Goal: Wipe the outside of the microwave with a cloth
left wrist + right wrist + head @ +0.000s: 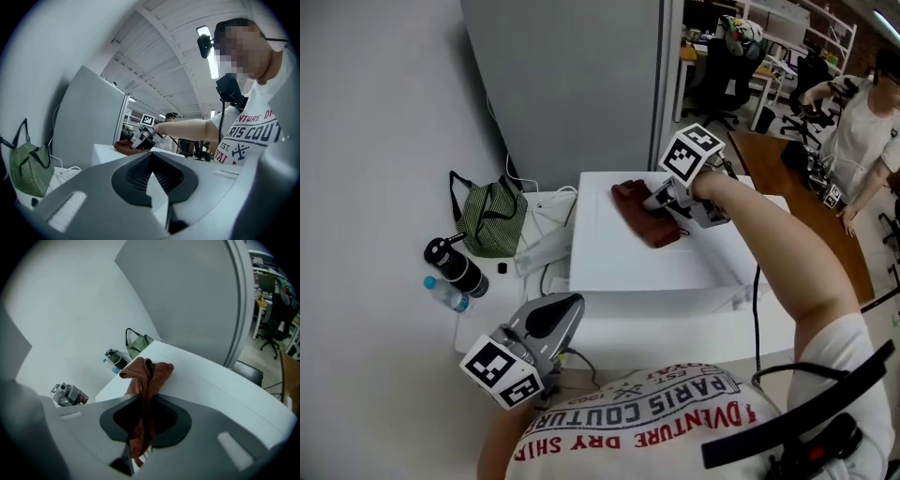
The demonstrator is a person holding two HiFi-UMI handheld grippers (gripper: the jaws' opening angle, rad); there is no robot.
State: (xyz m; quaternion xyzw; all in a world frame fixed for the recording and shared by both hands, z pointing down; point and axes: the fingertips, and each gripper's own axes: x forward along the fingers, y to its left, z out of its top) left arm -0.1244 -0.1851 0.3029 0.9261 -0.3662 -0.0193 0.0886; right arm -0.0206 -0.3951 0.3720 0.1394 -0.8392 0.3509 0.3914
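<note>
Maroon cloth [643,217] pinched in right gripper [664,201] atop white microwave [619,261]; left gripper [558,314] closed, empty.

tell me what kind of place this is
Probably an open-plan office or lab: black swivel office chairs beyond a tall grey partition panel, and a long ceiling strip light. In a corner, the right gripper holds a dark red cloth on a white box-shaped microwave.
</note>
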